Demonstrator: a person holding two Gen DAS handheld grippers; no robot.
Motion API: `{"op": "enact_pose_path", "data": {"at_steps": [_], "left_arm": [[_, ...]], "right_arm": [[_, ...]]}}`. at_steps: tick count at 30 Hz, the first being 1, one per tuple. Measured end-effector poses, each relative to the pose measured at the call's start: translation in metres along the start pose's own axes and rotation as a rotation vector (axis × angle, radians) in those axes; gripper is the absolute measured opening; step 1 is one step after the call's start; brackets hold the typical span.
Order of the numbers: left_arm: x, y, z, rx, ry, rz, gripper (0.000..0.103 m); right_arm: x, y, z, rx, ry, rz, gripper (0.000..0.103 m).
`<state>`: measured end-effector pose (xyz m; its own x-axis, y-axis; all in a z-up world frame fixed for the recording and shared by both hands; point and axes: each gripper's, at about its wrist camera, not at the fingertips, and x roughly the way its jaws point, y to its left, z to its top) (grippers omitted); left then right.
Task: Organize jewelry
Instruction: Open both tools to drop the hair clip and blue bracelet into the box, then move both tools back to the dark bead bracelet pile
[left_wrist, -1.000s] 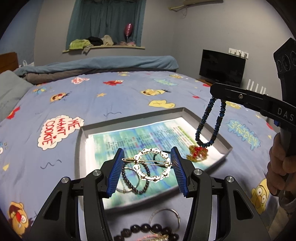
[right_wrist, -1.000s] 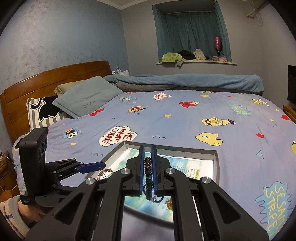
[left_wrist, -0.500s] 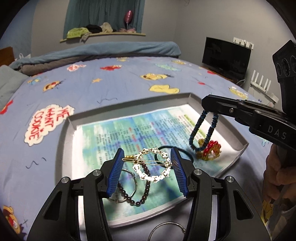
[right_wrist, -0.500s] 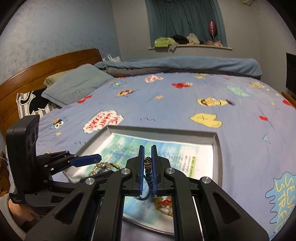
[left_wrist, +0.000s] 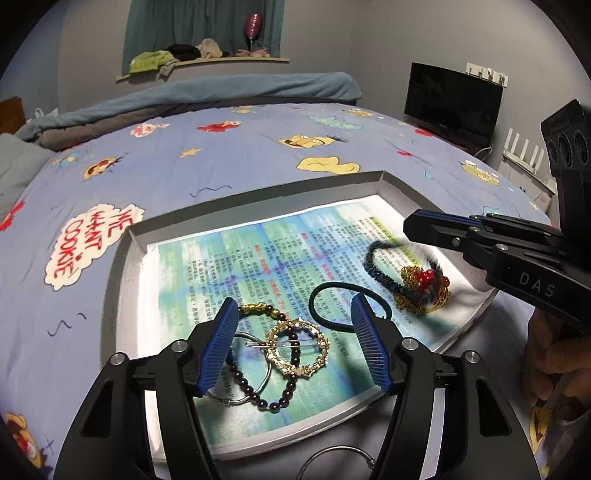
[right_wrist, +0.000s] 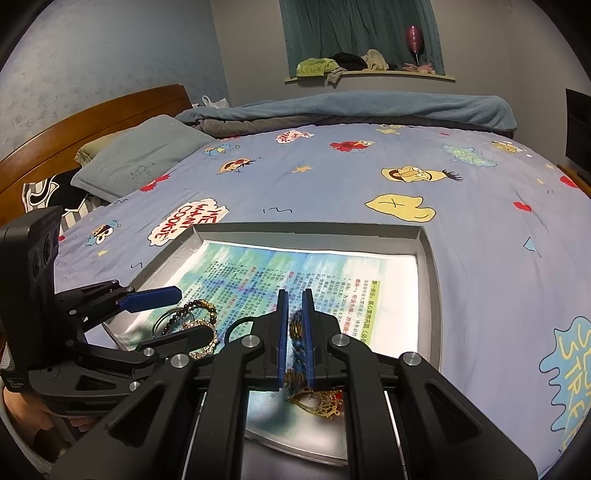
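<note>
Tray (left_wrist: 122, 280): shallow grey box lid on the cartoon bedsheet (left_wrist: 221, 162), lined with a printed sheet. Left gripper (left_wrist: 291, 343): fingers spread open above the tray's near edge, nothing between them. Gold hair clip (left_wrist: 297, 347): lies on the liner, overlapping a dark bead bracelet (left_wrist: 258, 391) and a metal ring (left_wrist: 255, 384). Black hair tie (left_wrist: 332, 299): beside them. Right gripper (right_wrist: 294, 334): fingers closed on the blue beaded necklace (left_wrist: 376, 266), blurred; its gold and red pendant (left_wrist: 421, 284) rests near the tray's right edge

Both grippers (left_wrist: 295, 347) (right_wrist: 295, 339) are showing black frames, ribbed blue pads and silver screws. "DAS" is showing white on the right gripper (left_wrist: 432, 230); a bare hand (left_wrist: 550, 365) is showing beside it.
</note>
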<state>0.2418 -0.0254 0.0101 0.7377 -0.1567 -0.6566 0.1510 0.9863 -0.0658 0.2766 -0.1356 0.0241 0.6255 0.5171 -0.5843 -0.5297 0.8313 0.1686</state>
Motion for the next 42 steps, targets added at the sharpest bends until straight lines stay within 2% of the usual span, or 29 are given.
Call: {"op": "enact_pose_path", "data": {"at_steps": [1, 2, 3, 10, 11, 13, 17, 20, 28, 33, 42], "left_arm": [[-0.001, 0.0, 0.0, -0.001, -0.002, 0.0, 0.067], [-0.001, 0.0, 0.0, 0.001, -0.006, 0.002, 0.078], [-0.002, -0.001, 0.001, 0.004, -0.013, 0.005, 0.085], [-0.014, -0.005, 0.002, 0.018, -0.052, -0.002, 0.092], [-0.016, -0.006, 0.002, 0.016, -0.059, 0.0, 0.094], [-0.022, -0.006, 0.002, 0.006, -0.079, -0.001, 0.094], [-0.038, -0.007, -0.001, -0.007, -0.124, -0.005, 0.095], [-0.052, -0.006, -0.007, -0.027, -0.154, -0.009, 0.096], [-0.085, 0.005, -0.035, -0.079, -0.201, -0.004, 0.096], [-0.097, 0.012, -0.055, -0.095, -0.218, 0.011, 0.096], [-0.115, 0.032, -0.097, -0.156, -0.207, 0.033, 0.096]], "right_arm": [[-0.001, 0.0, 0.0, 0.002, -0.002, 0.001, 0.01], [-0.002, -0.001, -0.001, 0.007, -0.007, 0.003, 0.016], [-0.003, -0.002, -0.002, 0.011, -0.012, 0.004, 0.022], [-0.017, -0.004, -0.012, 0.021, -0.045, 0.007, 0.028], [-0.021, -0.004, -0.015, 0.02, -0.058, 0.008, 0.032], [-0.027, -0.002, -0.021, 0.016, -0.077, 0.012, 0.04], [-0.04, 0.005, -0.03, -0.005, -0.11, -0.003, 0.043], [-0.053, 0.009, -0.037, -0.009, -0.151, 0.004, 0.056], [-0.071, 0.017, -0.057, -0.008, -0.163, 0.013, 0.059], [-0.073, 0.025, -0.066, -0.012, -0.15, 0.026, 0.066], [-0.074, 0.042, -0.08, -0.046, -0.126, 0.027, 0.075]]}}
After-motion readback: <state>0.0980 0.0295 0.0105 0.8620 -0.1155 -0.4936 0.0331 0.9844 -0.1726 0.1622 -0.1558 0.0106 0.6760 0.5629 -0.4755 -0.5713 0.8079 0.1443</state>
